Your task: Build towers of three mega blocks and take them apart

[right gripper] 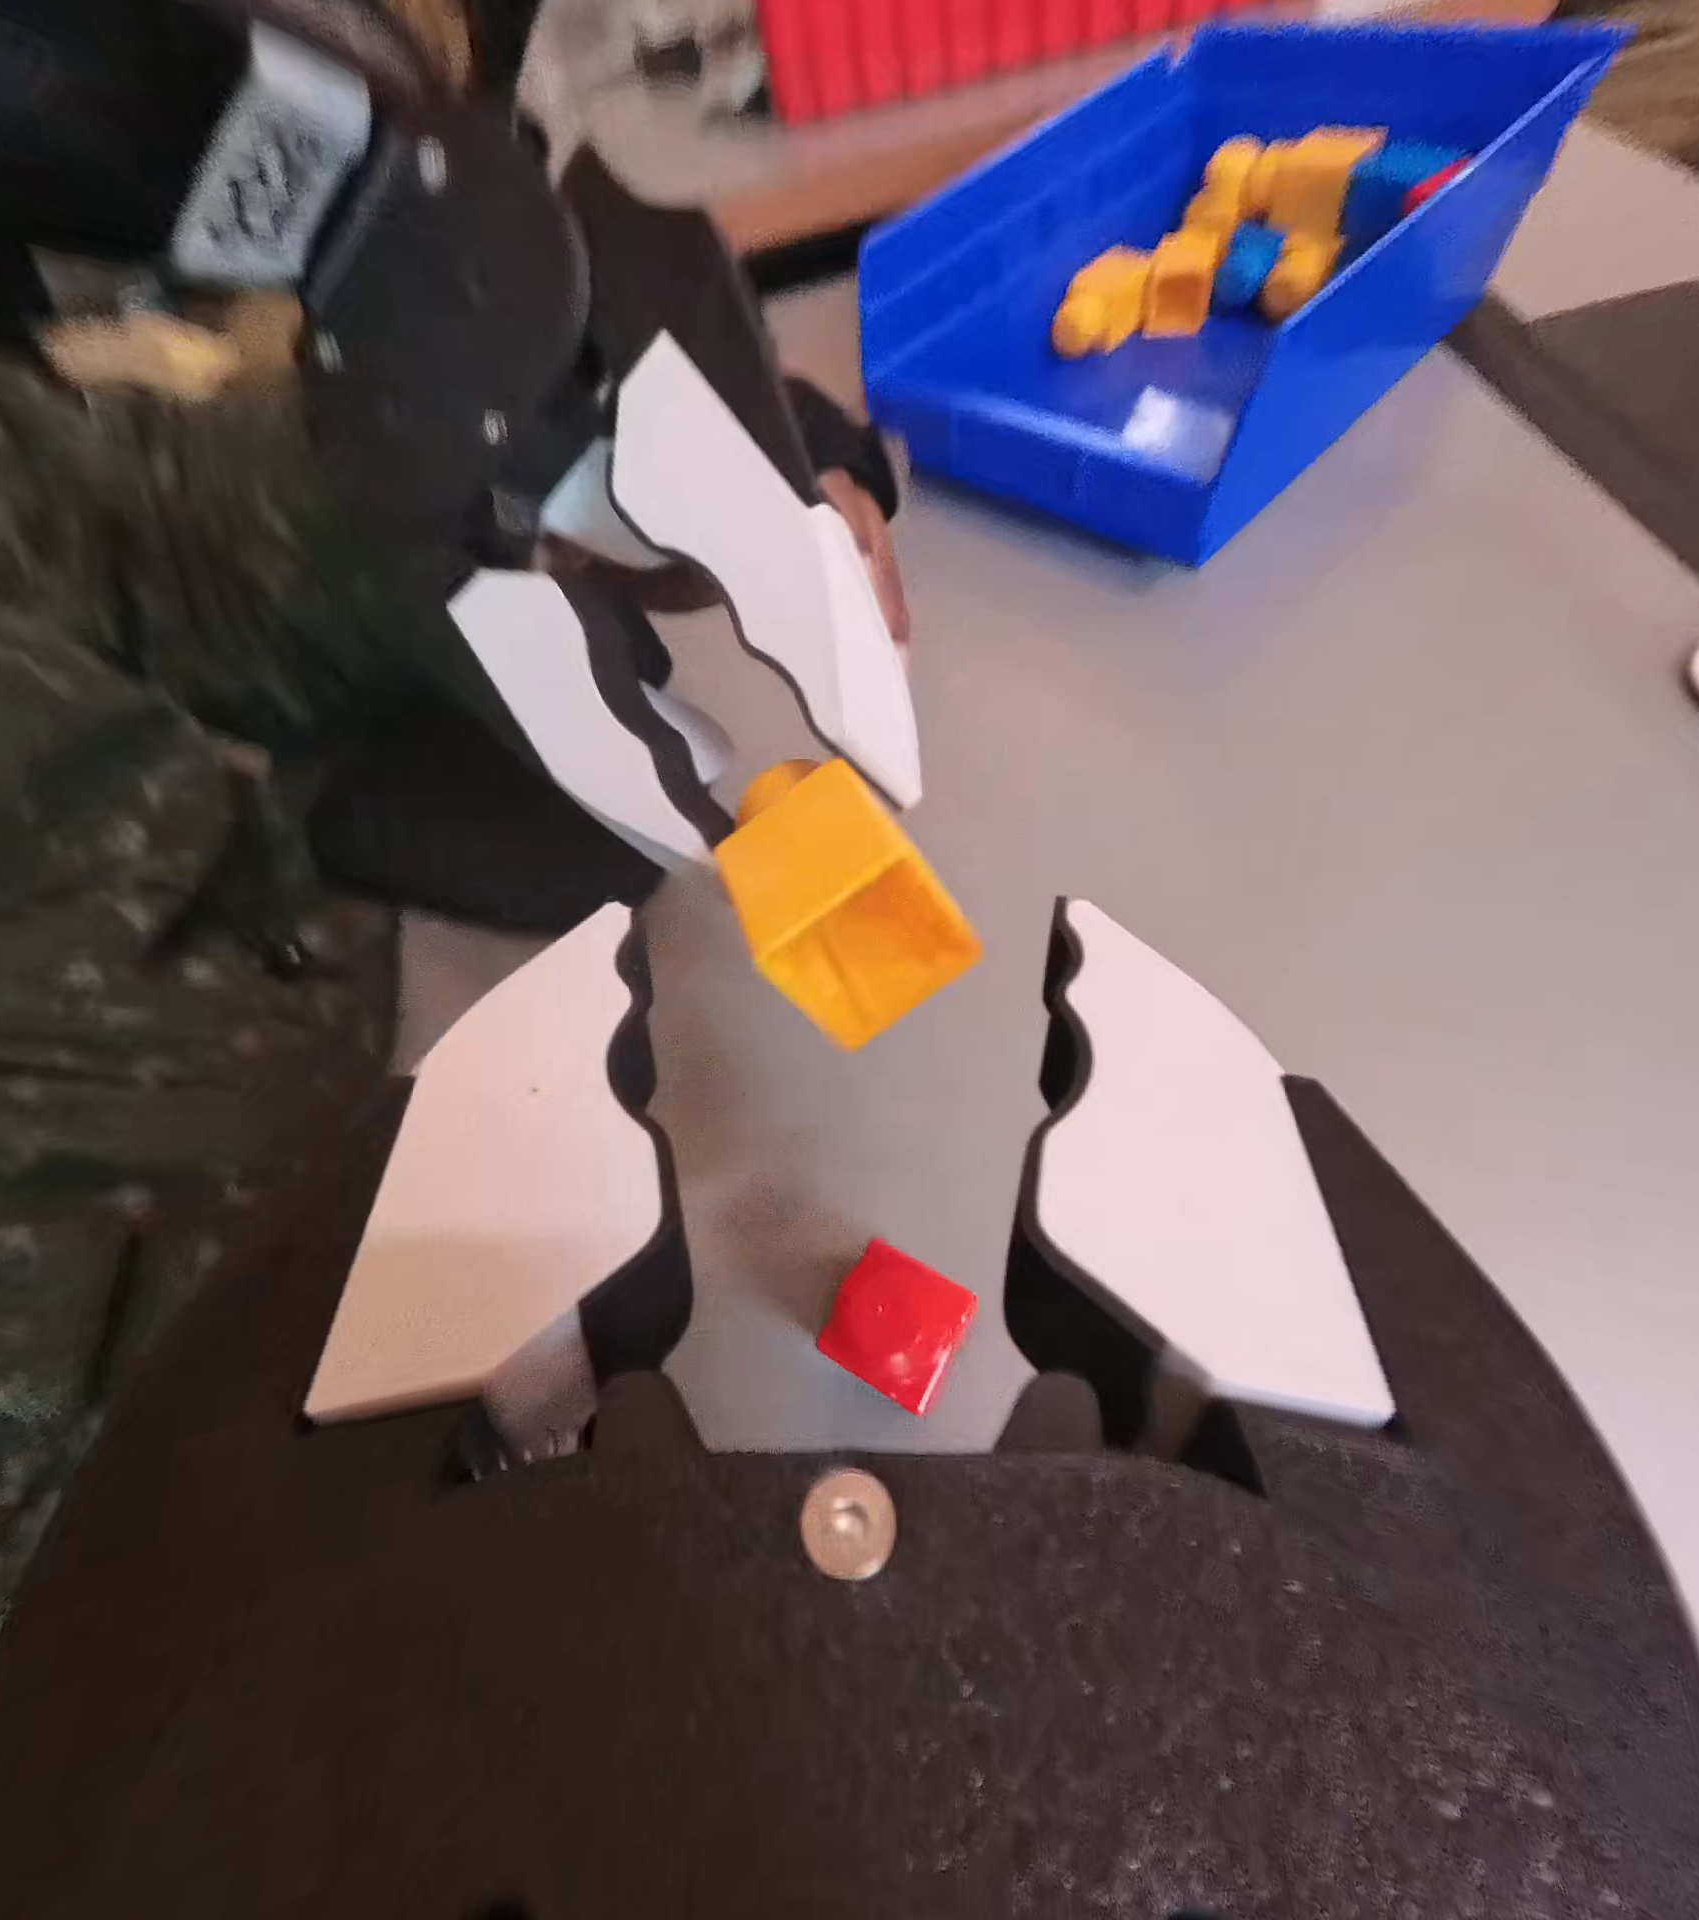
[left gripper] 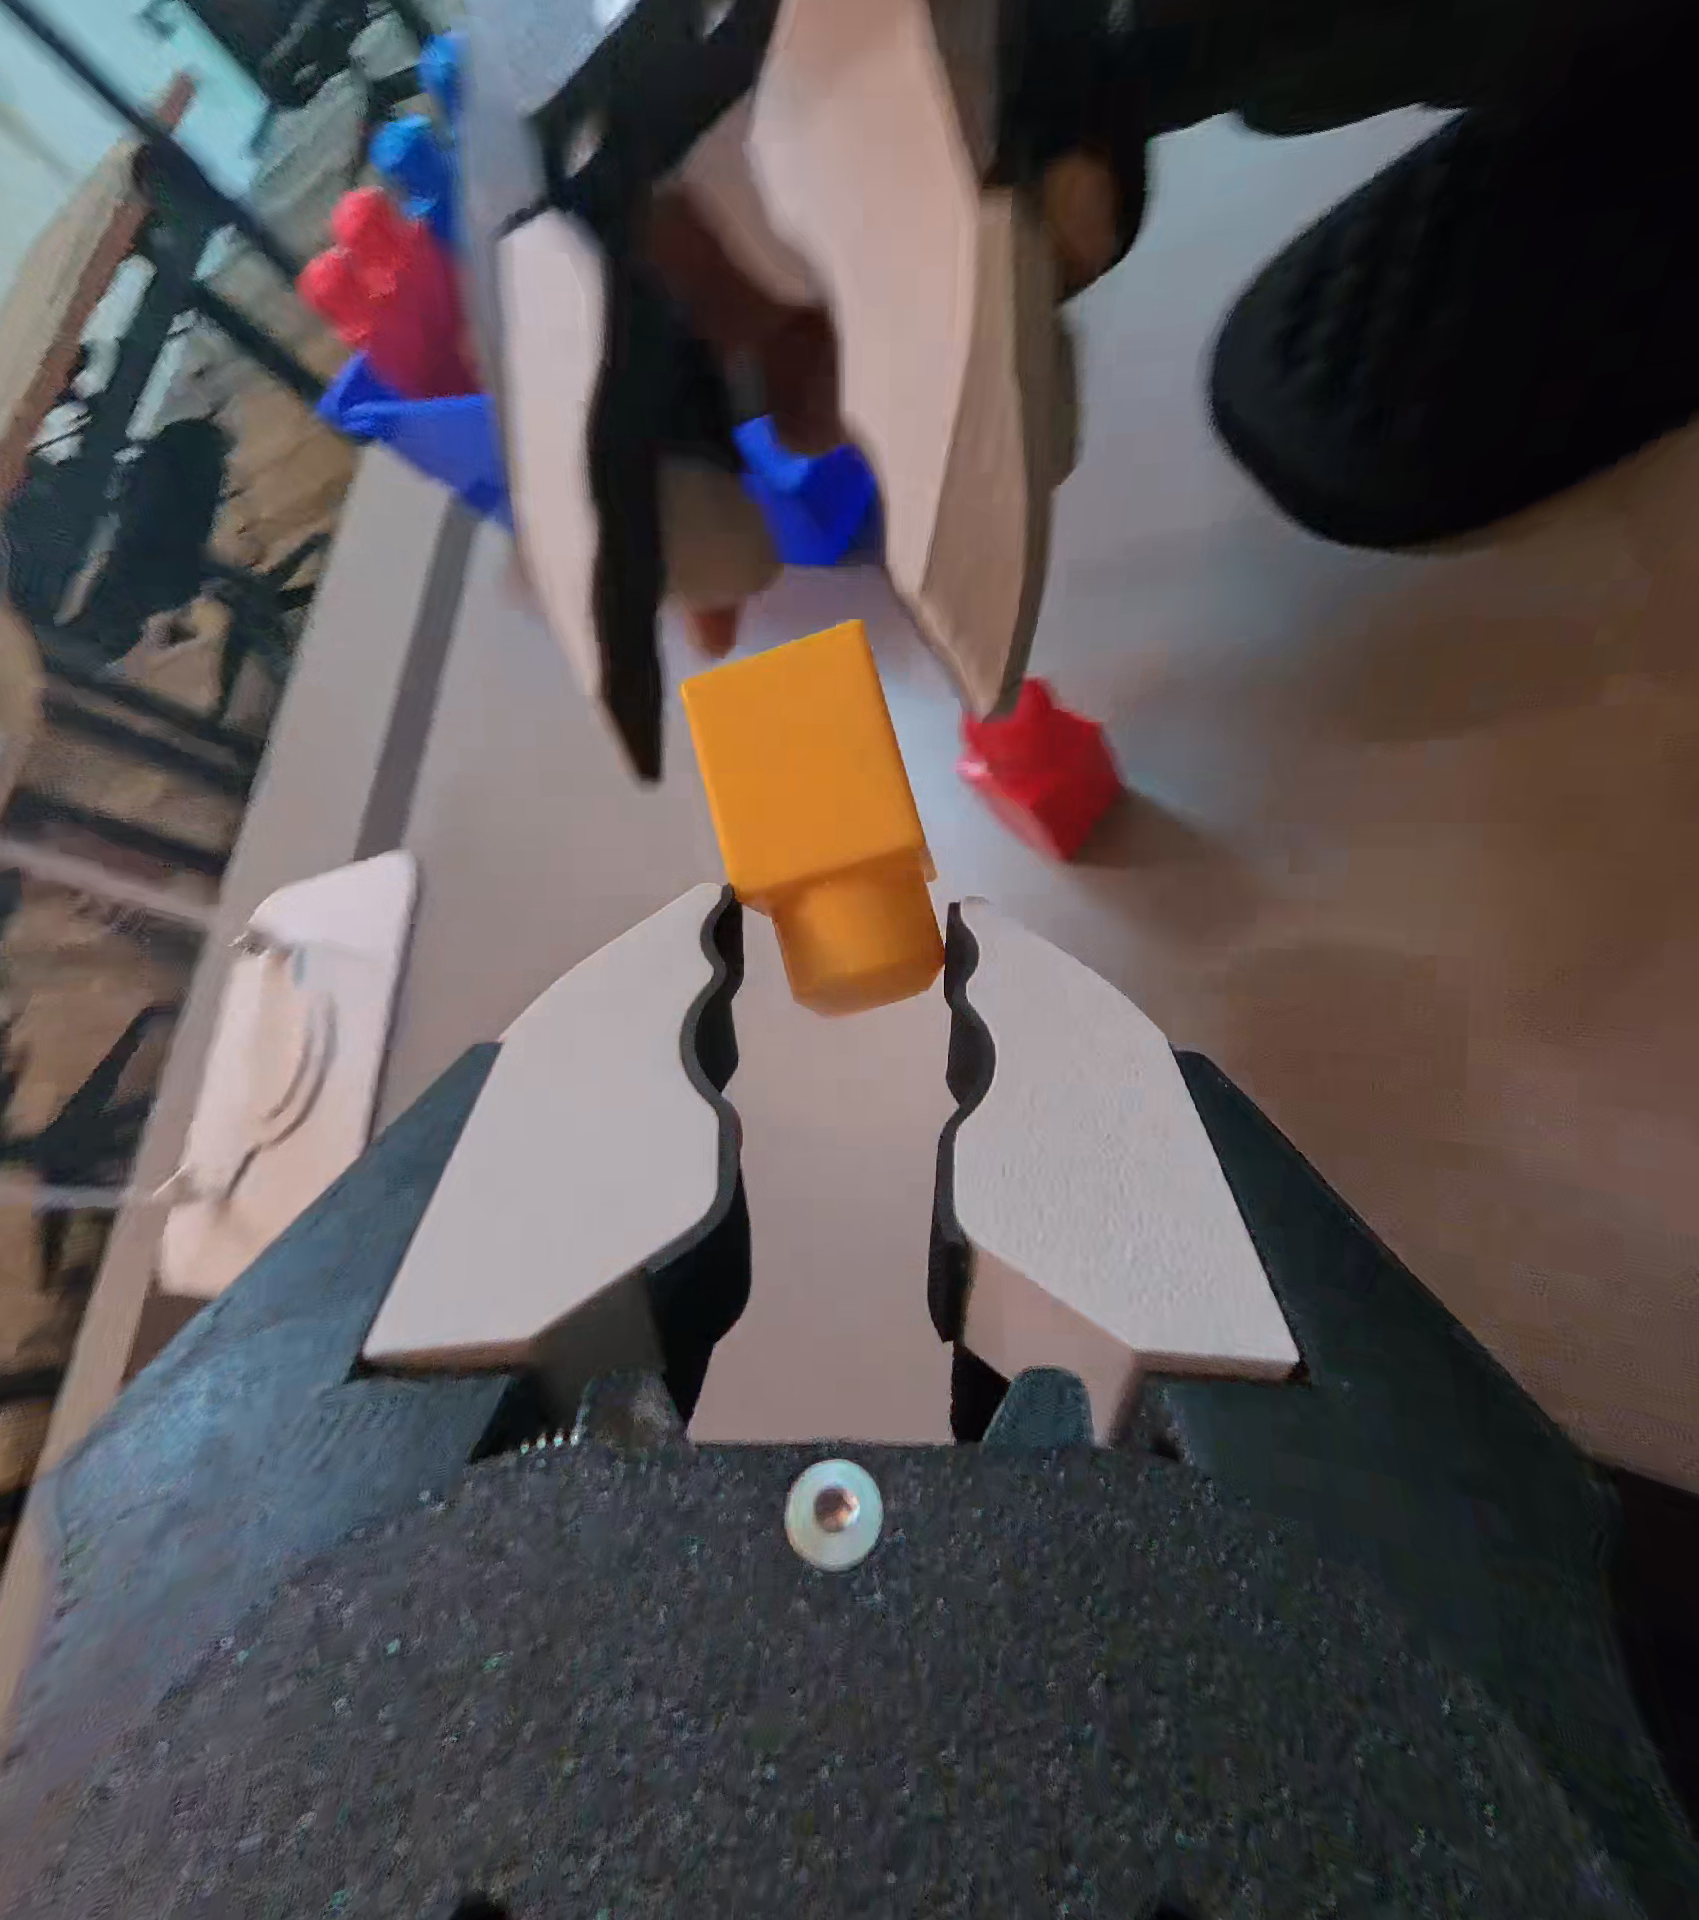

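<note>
Grey table (right gripper: 1344, 831), blue bin (right gripper: 1063, 416), red block (right gripper: 895, 1325)

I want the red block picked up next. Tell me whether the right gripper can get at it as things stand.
Probably yes. The right gripper is open and empty, and the red block lies alone on the table beneath it. The orange block, held by the left gripper, hangs nearby but above.

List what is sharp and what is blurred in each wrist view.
Left wrist view: the small orange plastic block and the left gripper gripping its stud are sharp; the right gripper, red plastic block and room behind smear. Right wrist view: the right gripper's own fingers are crisp, the blue plastic bin and left background blurred.
</note>
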`<action>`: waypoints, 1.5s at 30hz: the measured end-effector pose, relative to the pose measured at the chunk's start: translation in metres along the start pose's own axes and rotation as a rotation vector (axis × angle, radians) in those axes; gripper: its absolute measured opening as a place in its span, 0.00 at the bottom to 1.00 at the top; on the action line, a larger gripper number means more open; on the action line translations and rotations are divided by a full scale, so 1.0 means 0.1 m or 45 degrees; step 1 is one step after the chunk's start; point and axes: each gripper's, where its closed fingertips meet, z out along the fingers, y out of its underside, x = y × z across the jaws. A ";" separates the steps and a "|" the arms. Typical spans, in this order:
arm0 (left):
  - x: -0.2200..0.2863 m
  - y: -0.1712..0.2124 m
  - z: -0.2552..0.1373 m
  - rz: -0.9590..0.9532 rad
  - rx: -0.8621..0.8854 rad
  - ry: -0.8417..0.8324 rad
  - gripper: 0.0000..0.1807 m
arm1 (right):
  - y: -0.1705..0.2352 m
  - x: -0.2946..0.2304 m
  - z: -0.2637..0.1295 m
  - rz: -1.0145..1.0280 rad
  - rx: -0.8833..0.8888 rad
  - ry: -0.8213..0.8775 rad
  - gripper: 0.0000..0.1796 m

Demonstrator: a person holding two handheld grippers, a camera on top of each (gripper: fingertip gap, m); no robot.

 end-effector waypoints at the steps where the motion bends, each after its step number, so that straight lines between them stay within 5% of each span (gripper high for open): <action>1: 0.11 -0.02 0.03 0.012 0.012 0.069 0.20 | 0.07 -0.04 0.05 -0.073 -0.051 -0.004 0.41; 3: 0.25 -0.03 0.05 0.001 0.050 0.182 0.20 | 0.21 -0.22 0.11 -0.221 -0.117 -0.104 0.22; 5: 0.27 -0.12 -0.04 -0.126 0.225 0.257 0.19 | 0.19 -0.30 0.10 -0.259 -0.062 -0.148 0.22; 11: -0.26 -0.49 -0.51 -0.628 0.914 0.154 0.19 | -0.51 -0.21 -0.35 0.037 0.787 -0.241 0.21; 17: -0.20 -0.66 -0.45 -0.566 0.978 0.076 0.29 | -0.67 -0.29 -0.41 0.245 1.170 -0.439 0.22; 20: -0.18 -0.69 -0.40 -0.592 0.985 0.049 0.25 | -0.68 -0.37 -0.31 0.291 1.204 -0.504 0.22; 25: -0.19 -0.60 -0.37 -0.616 0.826 0.076 0.22 | -0.61 -0.39 -0.19 0.171 1.083 -0.416 0.21; 30: -0.03 -0.24 -0.16 -0.472 0.399 0.131 0.20 | -0.36 -0.26 -0.06 -0.264 0.527 -0.064 0.26; 35: 0.19 -0.08 0.08 -0.387 0.165 0.173 0.20 | -0.02 -0.22 0.05 -0.440 0.088 0.064 0.34; 37: 0.22 0.00 0.14 -0.365 0.085 0.163 0.19 | 0.14 -0.21 0.10 -0.456 -0.043 0.073 0.26; 38: 0.22 0.02 0.16 -0.360 0.066 0.158 0.19 | 0.20 -0.22 0.11 -0.453 -0.092 0.061 0.19; 41: 0.22 -0.04 0.16 -0.387 0.158 0.189 0.19 | 0.31 -0.18 0.10 -0.441 -0.185 0.079 0.19; 45: 0.07 -0.14 0.13 -0.495 0.346 0.159 0.19 | 0.11 -0.13 -0.10 -0.380 -0.046 0.116 0.18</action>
